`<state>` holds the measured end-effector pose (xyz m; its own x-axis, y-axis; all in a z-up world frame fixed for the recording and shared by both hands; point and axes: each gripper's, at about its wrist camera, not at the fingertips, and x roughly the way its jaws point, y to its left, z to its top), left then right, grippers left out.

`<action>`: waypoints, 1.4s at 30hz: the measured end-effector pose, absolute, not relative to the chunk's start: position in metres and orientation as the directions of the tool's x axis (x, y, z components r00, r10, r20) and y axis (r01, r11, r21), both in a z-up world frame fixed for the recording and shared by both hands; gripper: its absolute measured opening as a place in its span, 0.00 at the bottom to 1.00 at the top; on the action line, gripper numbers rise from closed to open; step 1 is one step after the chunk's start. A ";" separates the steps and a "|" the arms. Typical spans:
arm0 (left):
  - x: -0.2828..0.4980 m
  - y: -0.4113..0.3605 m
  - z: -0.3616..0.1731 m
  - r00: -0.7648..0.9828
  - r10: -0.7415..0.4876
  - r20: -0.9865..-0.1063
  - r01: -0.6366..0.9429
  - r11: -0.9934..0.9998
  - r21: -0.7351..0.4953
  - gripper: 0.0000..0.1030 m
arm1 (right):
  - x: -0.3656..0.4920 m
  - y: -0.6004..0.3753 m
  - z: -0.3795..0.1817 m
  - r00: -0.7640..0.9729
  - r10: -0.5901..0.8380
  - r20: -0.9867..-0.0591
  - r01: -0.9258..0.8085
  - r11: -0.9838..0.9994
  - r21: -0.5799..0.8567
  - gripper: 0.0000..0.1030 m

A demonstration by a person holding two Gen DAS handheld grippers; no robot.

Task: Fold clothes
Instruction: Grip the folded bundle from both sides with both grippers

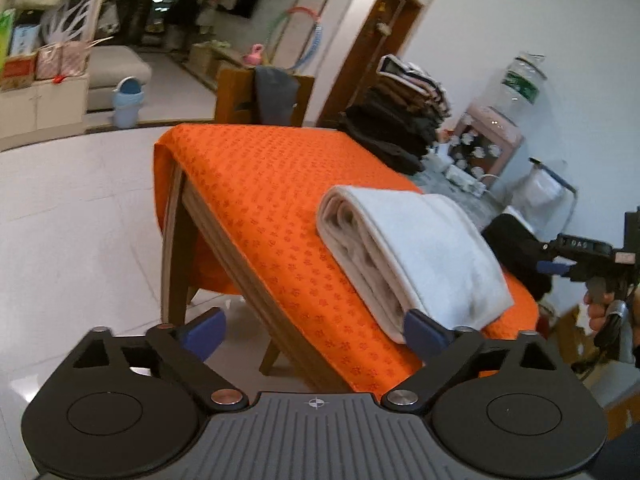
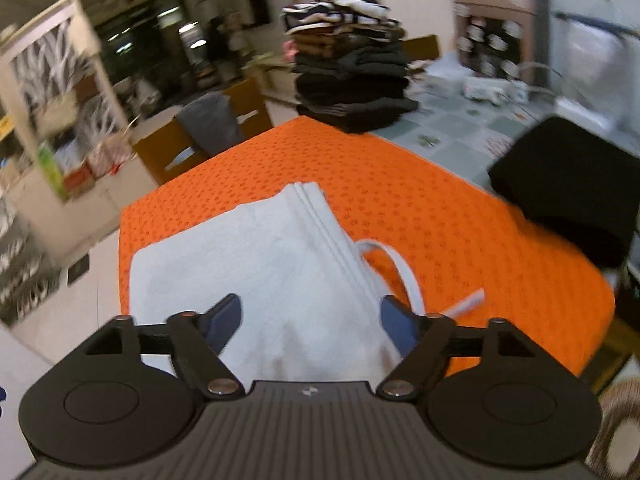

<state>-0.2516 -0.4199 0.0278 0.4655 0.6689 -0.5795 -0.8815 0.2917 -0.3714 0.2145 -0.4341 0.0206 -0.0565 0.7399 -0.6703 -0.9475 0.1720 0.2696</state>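
A folded white garment (image 1: pixel 412 252) lies on the orange cloth (image 1: pixel 264 200) that covers the table. My left gripper (image 1: pixel 316 332) is open and empty, at the table's near edge, with its right finger beside the garment's near end. The right gripper shows in the left wrist view (image 1: pixel 576 260) at the far right, off the table. In the right wrist view the white garment (image 2: pixel 256 264) lies folded just ahead of my open, empty right gripper (image 2: pixel 310 320), with a white strap (image 2: pixel 404 272) sticking out on its right side.
A tall stack of folded dark and striped clothes (image 2: pixel 352 64) stands at the far end of the table. A black folded item (image 2: pixel 568 184) lies at the right edge. A wooden chair (image 1: pixel 264 96) with grey cloth stands behind the table. A water dispenser (image 1: pixel 504 120) stands by the wall.
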 end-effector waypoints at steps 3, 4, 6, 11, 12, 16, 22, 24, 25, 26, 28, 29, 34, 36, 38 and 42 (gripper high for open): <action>-0.259 -0.402 0.033 0.504 0.659 -0.559 -0.862 0.347 -0.369 1.00 | 0.206 -0.449 0.017 -0.036 0.742 -0.669 -0.931 0.218 0.293 0.89; -0.261 -0.394 0.034 0.516 0.651 -0.557 -0.856 0.364 -0.367 1.00 | 0.204 -0.451 0.015 -0.027 0.740 -0.673 -0.923 0.240 0.300 0.89; -0.260 -0.373 0.035 0.536 0.627 -0.565 -0.844 0.396 -0.361 1.00 | 0.202 -0.459 0.010 -0.016 0.734 -0.679 -0.903 0.281 0.325 0.90; -0.244 -0.308 0.033 0.608 0.554 -0.569 -0.792 0.469 -0.390 1.00 | 0.202 -0.474 -0.014 -0.003 0.725 -0.689 -0.840 0.372 0.395 0.90; -0.240 -0.292 0.032 0.622 0.537 -0.570 -0.781 0.478 -0.402 1.00 | 0.202 -0.475 -0.021 0.002 0.723 -0.691 -0.820 0.396 0.412 0.90; -0.212 -0.228 0.026 0.673 0.469 -0.572 -0.733 0.524 -0.433 1.00 | 0.203 -0.480 -0.052 0.014 0.723 -0.691 -0.729 0.481 0.488 0.90; -0.155 -0.133 0.015 0.720 0.336 -0.607 -0.662 0.597 -0.454 1.00 | 0.205 -0.464 -0.100 0.028 0.745 -0.666 -0.615 0.538 0.576 0.90; -0.133 -0.106 0.012 0.740 0.276 -0.613 -0.620 0.632 -0.465 1.00 | 0.206 -0.457 -0.113 0.027 0.749 -0.662 -0.579 0.551 0.600 0.90; -0.122 -0.093 0.009 0.750 0.243 -0.615 -0.597 0.649 -0.472 1.00 | 0.206 -0.454 -0.119 0.024 0.754 -0.657 -0.565 0.553 0.613 0.90; -0.112 -0.082 0.006 0.756 0.213 -0.619 -0.580 0.658 -0.480 1.00 | 0.205 -0.450 -0.123 0.026 0.756 -0.654 -0.554 0.556 0.620 0.90; -0.090 -0.060 -0.003 0.769 0.143 -0.622 -0.537 0.674 -0.508 1.00 | 0.201 -0.444 -0.129 0.046 0.753 -0.656 -0.545 0.570 0.615 0.90; -0.078 -0.049 -0.009 0.777 0.104 -0.621 -0.511 0.681 -0.525 1.00 | 0.199 -0.441 -0.132 0.054 0.756 -0.652 -0.537 0.572 0.620 0.90; -0.016 -0.002 -0.046 0.776 -0.099 -0.623 -0.373 0.724 -0.580 1.00 | 0.185 -0.429 -0.141 0.107 0.797 -0.595 -0.496 0.561 0.663 0.96; 0.007 0.011 -0.061 0.750 -0.201 -0.630 -0.306 0.739 -0.601 1.00 | 0.177 -0.422 -0.141 0.140 0.795 -0.590 -0.518 0.566 0.641 1.00; 0.023 0.018 -0.071 0.722 -0.284 -0.631 -0.259 0.734 -0.627 1.00 | 0.172 -0.421 -0.142 0.169 0.797 -0.579 -0.516 0.572 0.637 1.00; 0.045 0.020 -0.090 0.661 -0.425 -0.619 -0.163 0.723 -0.671 1.00 | 0.168 -0.414 -0.140 0.183 0.796 -0.578 -0.469 0.587 0.660 0.94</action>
